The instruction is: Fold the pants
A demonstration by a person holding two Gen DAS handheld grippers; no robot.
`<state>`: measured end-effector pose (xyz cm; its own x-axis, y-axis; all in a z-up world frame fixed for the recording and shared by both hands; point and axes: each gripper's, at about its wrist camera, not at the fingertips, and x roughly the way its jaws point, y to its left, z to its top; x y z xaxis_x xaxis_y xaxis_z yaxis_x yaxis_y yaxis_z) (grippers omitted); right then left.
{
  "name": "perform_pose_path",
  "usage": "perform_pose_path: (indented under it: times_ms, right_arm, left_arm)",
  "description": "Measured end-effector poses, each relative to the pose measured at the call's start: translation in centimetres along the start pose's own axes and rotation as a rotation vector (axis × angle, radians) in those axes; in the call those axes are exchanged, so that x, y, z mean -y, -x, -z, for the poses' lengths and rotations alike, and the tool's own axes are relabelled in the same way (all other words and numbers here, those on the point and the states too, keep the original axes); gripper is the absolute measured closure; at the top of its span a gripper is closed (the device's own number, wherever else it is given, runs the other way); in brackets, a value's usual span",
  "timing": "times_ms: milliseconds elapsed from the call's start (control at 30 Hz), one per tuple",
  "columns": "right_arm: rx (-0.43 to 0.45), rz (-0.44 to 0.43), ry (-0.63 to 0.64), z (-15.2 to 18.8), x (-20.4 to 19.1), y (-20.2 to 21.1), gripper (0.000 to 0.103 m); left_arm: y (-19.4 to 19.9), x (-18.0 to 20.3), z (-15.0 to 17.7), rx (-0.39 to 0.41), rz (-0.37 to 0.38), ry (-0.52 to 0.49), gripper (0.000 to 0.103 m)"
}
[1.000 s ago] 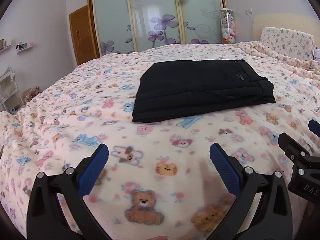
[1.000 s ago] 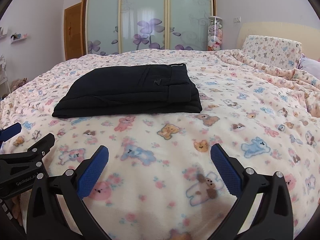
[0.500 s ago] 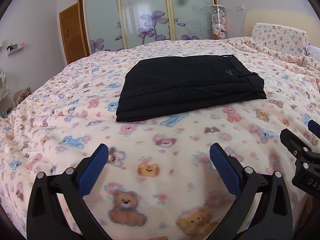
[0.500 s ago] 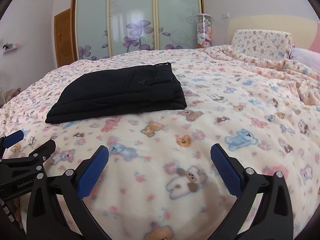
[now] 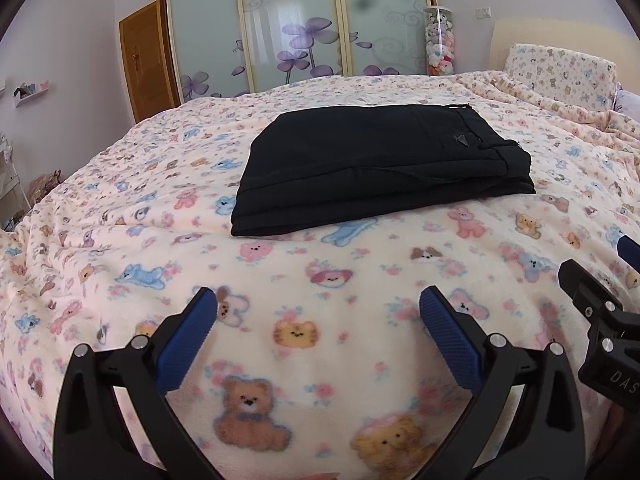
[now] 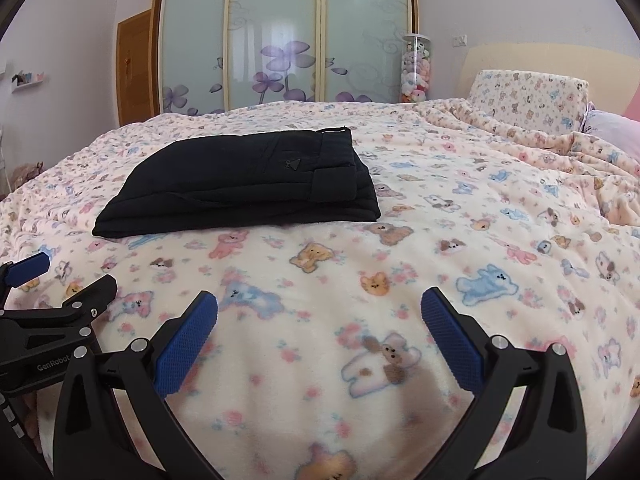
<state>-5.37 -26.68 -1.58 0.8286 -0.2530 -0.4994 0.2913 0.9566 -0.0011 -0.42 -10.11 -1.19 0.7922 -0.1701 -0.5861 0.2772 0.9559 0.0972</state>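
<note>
Pants (image 5: 380,168) folded into a flat black stack, centre of frame on blanket (image 5: 320,280). Left gripper (image 5: 318,320) at bottom of frame, fingers wide, empty. Right gripper (image 6: 319,322) likewise wide, empty. Both well short of the stack.

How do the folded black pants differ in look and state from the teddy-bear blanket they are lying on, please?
The pants are plain black; the blanket is pale cream printed with coloured bears and other animals. The pants are folded into a compact layered rectangle; the blanket lies spread across the bed, rumpled toward the pillow. The pants look smooth; the blanket looks fleecy. Neither is touched by the left gripper or right gripper, both open.
</note>
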Motion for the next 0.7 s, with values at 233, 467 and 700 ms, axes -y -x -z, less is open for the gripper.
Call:
perform_pose_path:
  times_ms: [233, 467, 700]
  right_arm:
    - [0.0, 0.0, 0.0, 0.01, -0.04, 0.02, 0.001]
    - [0.0, 0.0, 0.001, 0.02, -0.13, 0.05, 0.001]
    - [-0.001, 0.0, 0.001, 0.02, -0.15, 0.06, 0.001]
  left_arm:
    - [-0.03, 0.06, 0.02, -0.001, 0.0, -0.002, 0.002]
    - [-0.02, 0.04, 0.02, 0.0, -0.002, -0.001, 0.002]
    - [-0.05, 0.04, 0.03, -0.001, -0.002, -0.001, 0.002]
